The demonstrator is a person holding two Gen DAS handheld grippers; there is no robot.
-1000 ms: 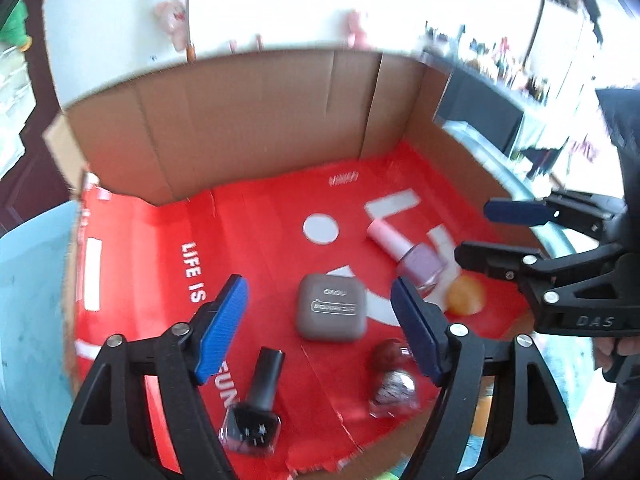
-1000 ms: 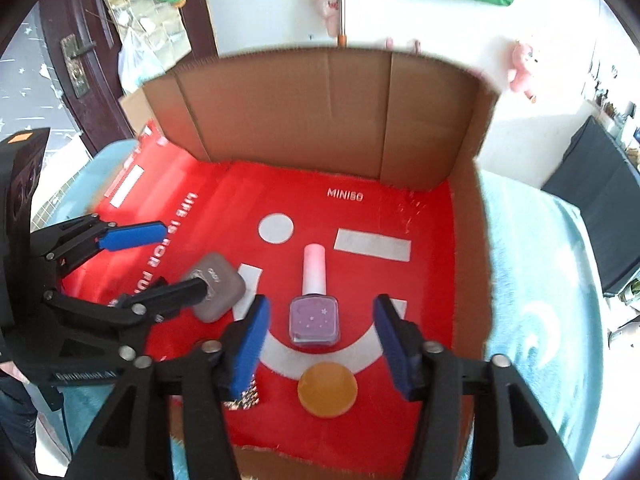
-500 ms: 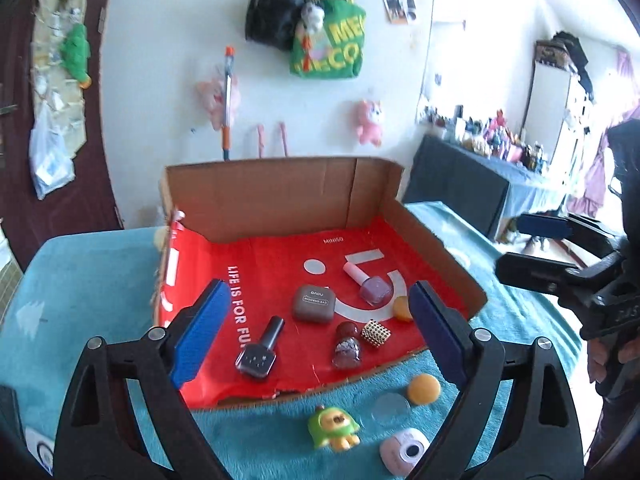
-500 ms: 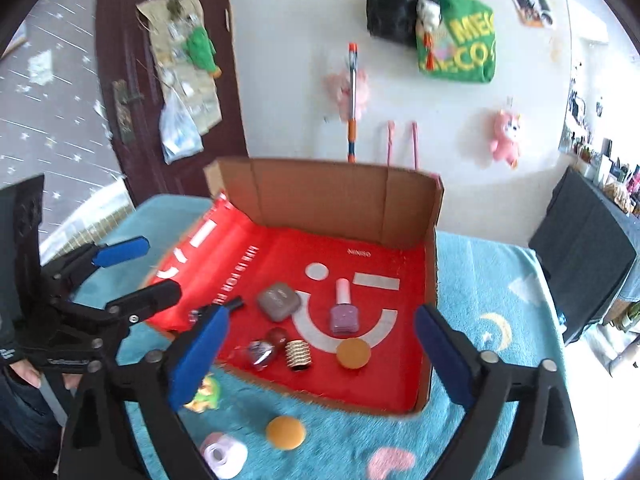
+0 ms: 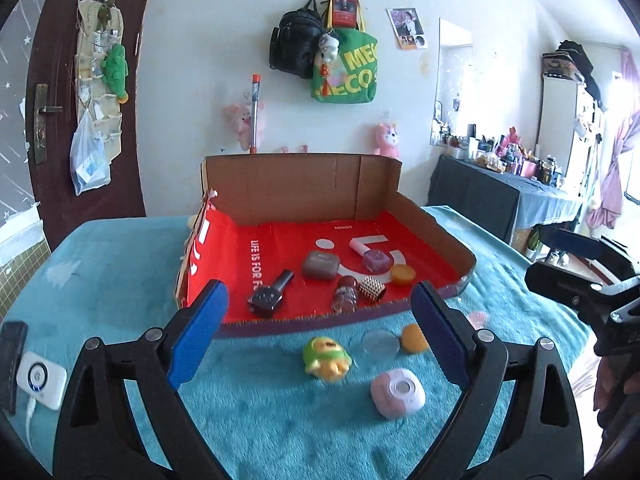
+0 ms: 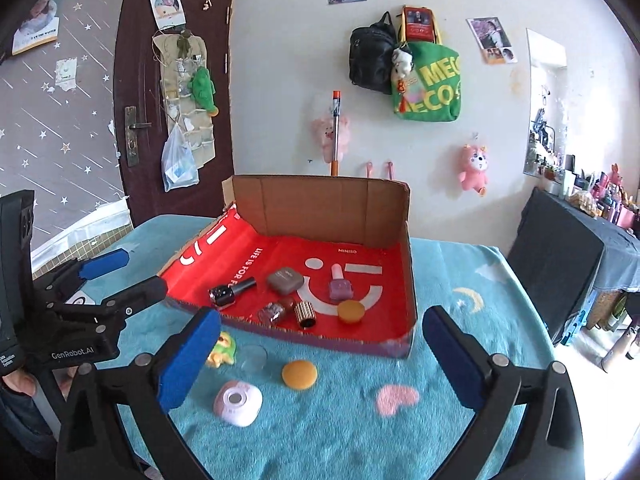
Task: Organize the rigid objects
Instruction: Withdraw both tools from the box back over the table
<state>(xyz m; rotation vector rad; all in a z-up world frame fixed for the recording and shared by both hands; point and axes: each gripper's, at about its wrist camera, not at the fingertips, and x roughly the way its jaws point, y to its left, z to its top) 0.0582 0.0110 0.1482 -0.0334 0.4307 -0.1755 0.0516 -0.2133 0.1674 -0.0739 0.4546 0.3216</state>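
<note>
pulled back since a second ago: left gripper (image 5: 318, 322) and right gripper (image 6: 320, 354) both spread wide, empty. black nail polish (image 6: 231, 290) inside red-lined box (image 6: 408, 280), lying flat, cap toward far right.

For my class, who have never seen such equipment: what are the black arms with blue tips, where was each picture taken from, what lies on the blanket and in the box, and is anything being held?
There is no robot. A person holds a hand-held gripper in each hand, each carrying a camera that looks along its two blue-padded fingers. One picture comes from the left gripper, the other from the right gripper. Both are open and hold nothing. On the blue blanket stands a cardboard box holding a black nail polish bottle, a purple one and a grey case, among other small items. In front of it lie a green toy, an orange disc and a pink round case.
</note>
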